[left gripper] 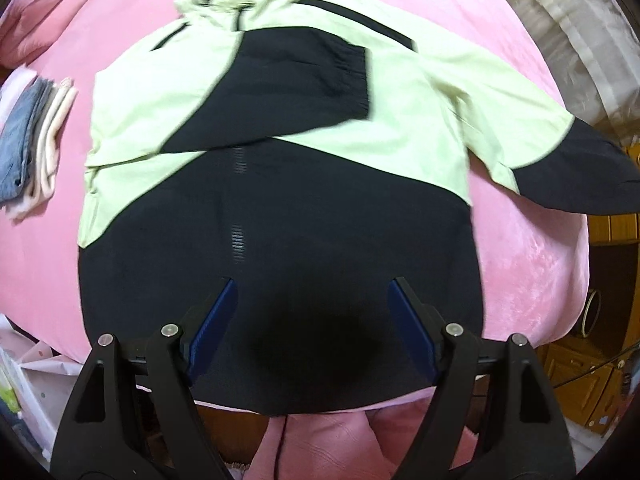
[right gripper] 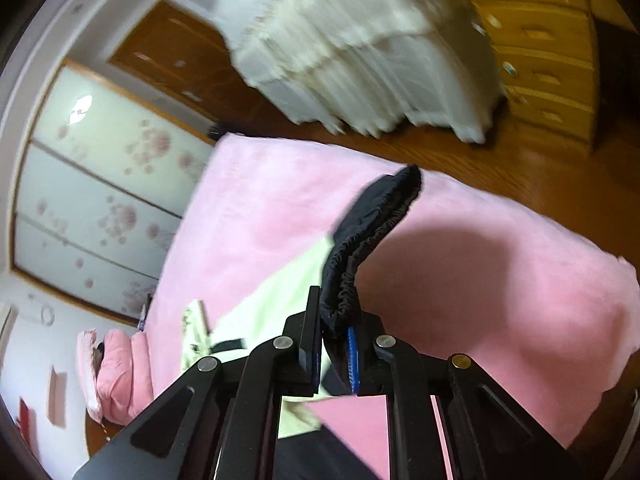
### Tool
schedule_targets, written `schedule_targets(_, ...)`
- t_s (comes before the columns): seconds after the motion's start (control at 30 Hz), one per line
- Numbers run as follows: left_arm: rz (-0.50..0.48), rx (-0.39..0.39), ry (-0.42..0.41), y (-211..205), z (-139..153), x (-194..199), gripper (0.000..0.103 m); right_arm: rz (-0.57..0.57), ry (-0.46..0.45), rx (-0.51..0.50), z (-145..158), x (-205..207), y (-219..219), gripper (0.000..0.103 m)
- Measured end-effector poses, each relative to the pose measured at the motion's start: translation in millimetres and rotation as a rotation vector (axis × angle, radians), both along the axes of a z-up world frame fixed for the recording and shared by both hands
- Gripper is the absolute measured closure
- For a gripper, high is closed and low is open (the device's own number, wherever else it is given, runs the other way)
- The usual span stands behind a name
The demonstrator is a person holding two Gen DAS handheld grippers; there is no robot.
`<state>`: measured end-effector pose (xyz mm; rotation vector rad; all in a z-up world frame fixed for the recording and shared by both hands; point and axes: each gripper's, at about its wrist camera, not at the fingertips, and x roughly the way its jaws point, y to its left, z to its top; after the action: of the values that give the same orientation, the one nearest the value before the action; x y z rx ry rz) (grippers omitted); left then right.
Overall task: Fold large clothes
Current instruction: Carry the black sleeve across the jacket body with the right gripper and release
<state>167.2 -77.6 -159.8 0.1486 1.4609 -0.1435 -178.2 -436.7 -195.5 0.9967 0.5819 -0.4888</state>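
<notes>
The jacket (left gripper: 280, 208), pale green and black, lies spread on the pink bed (left gripper: 532, 264), filling the middle of the left wrist view with its hood at the top edge. One sleeve already lies folded across the chest; the other runs out to the right edge of the frame. The left claw (left gripper: 312, 320) hangs released over the black hem at lower centre, gripping nothing. In the right wrist view, the right claw (right gripper: 335, 338) is clenched on the black elastic cuff (right gripper: 372, 224) at lower centre, which stands up off the bed. The pinch looks narrow, so I judge the cuff may slip out mid-fold. With nothing pinning the hem, pulling this sleeve could drag the body askew or disturb the folded sleeve.
</notes>
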Motion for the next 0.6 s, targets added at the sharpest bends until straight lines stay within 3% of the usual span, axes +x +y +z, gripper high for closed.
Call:
schedule_targets(0.2,0.098,-0.042,-0.026,94,7,16,0.028,0.123,-0.110,-0.123,72,63,67,0.093)
schedule_targets(0.33,0.156,-0.028,-0.053,153,10,20,0.028,0.233,-0.158,-0.185,107,109,128,0.093)
schedule_targets(0.47,0.237,-0.059,-0.069,212,13,21,0.028,0.395,-0.118,-0.277,125,158,202,0.093)
schedule_targets(0.6,0.297,-0.065,-0.080,258,15,13,0.028,0.578,0.002,-0.321,103,219,280,0.093)
